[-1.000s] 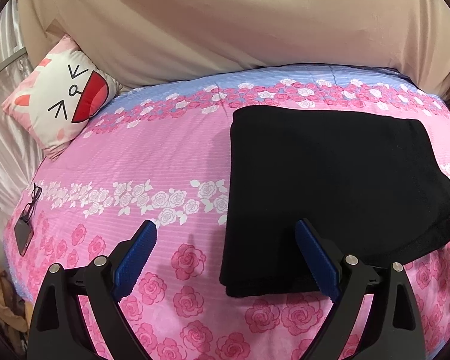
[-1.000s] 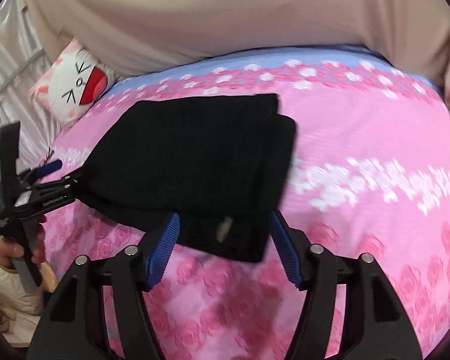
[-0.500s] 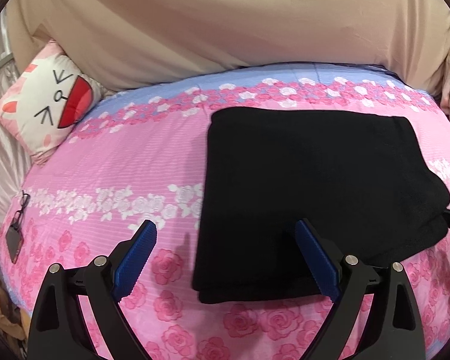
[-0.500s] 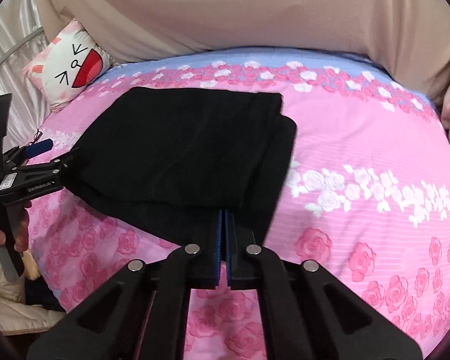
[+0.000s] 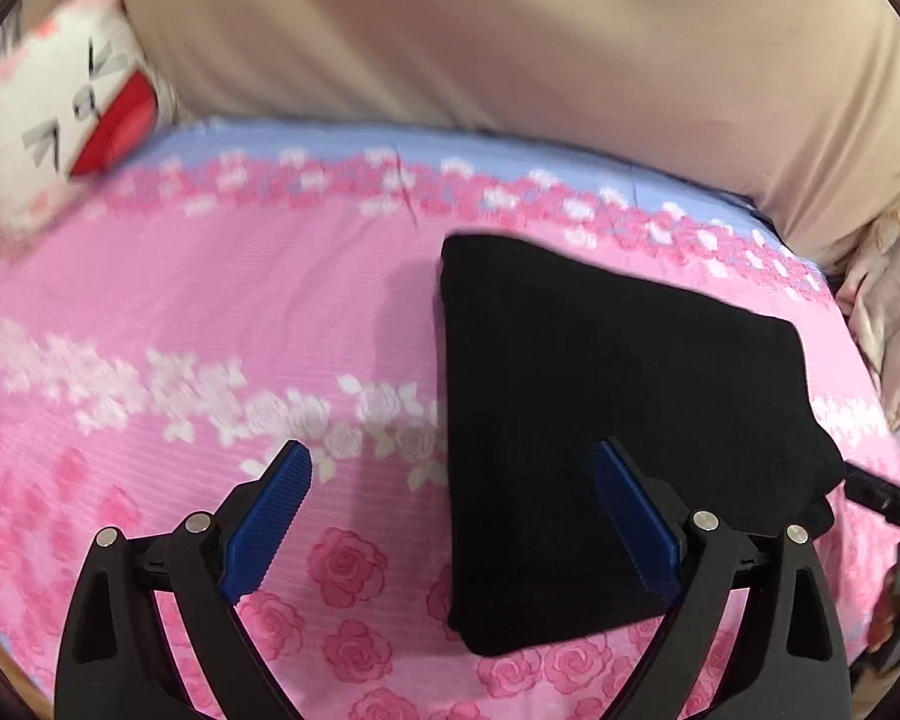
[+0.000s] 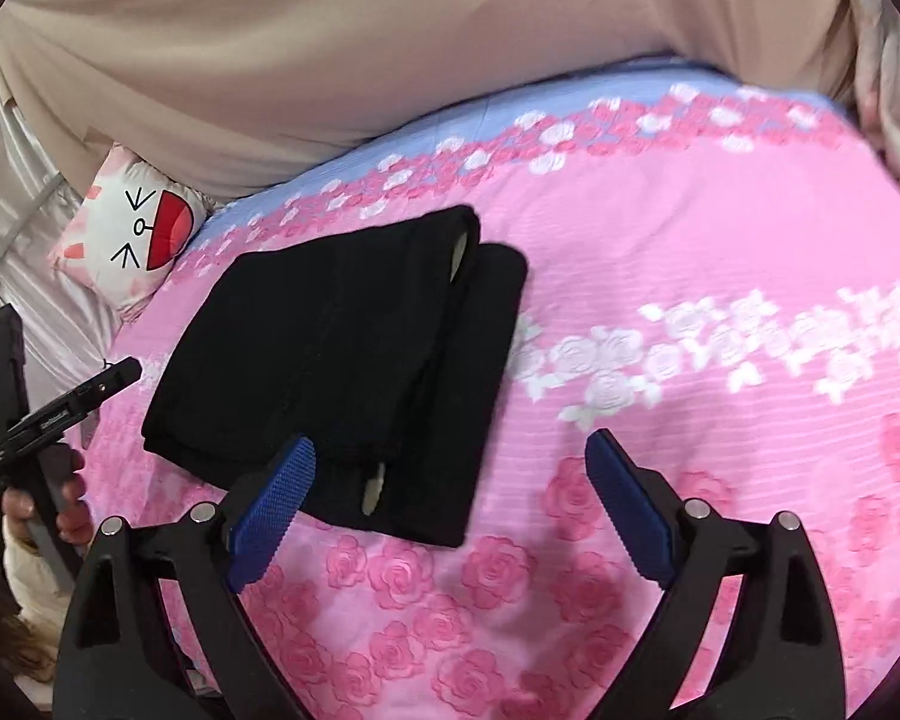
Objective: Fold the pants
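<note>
Where right hand-held gripper [image 6: 450, 456] pinched pants [image 6: 354, 354], now wide (released) | left [image 5: 450, 468] wide

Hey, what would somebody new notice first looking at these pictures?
Probably the black folded pants, lying flat on the pink rose-print bedsheet. Next, the cartoon cat pillow with its red mouth at the bed's far left corner. Both tools, left and right, hang open near the pants, gripping nothing.

Right hand-held gripper [image 6: 450, 462], clamped on the pants [image 6: 342, 360] half a second ago, now stands open and clear; pants lie released, folded on the bed [image 6: 690, 276].
</note>
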Motion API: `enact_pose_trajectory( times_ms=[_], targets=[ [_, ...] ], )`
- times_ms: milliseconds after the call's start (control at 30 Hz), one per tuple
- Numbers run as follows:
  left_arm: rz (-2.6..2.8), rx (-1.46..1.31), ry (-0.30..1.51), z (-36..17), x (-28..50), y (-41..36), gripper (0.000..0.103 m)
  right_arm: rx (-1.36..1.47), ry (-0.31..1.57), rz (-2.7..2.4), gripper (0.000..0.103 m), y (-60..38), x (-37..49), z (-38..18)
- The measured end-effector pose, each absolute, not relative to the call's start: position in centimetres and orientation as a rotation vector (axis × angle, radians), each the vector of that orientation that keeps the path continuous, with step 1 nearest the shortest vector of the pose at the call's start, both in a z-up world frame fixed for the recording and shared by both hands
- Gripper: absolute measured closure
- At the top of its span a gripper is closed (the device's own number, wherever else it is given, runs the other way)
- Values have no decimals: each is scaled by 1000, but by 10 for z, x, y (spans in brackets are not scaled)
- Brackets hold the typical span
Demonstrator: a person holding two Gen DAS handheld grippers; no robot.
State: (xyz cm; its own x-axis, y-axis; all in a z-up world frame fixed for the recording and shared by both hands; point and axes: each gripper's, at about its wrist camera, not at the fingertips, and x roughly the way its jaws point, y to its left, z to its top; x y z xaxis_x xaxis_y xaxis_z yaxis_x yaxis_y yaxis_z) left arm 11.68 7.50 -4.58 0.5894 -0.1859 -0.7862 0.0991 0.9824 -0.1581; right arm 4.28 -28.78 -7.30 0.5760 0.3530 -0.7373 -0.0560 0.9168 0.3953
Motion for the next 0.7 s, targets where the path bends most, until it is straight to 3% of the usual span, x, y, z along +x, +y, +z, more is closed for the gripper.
enact_pose_trajectory(
  times_ms=[333, 600, 667, 700],
  targets=[
    [-438, -294, 1130, -95, 161, 50, 8, 524, 1015, 402, 13, -273, 75, -107],
    [-413, -245, 1106, -97, 180, 28, 6, 635, 977, 475, 5, -267, 113, -114],
    [-415, -232, 1097, -96, 179, 28, 12, 645, 959, 482, 5, -266, 117, -114],
    [-398, -211, 1086, -95, 176, 29, 24, 636, 950, 478, 6, -264, 117, -114]
  ],
)
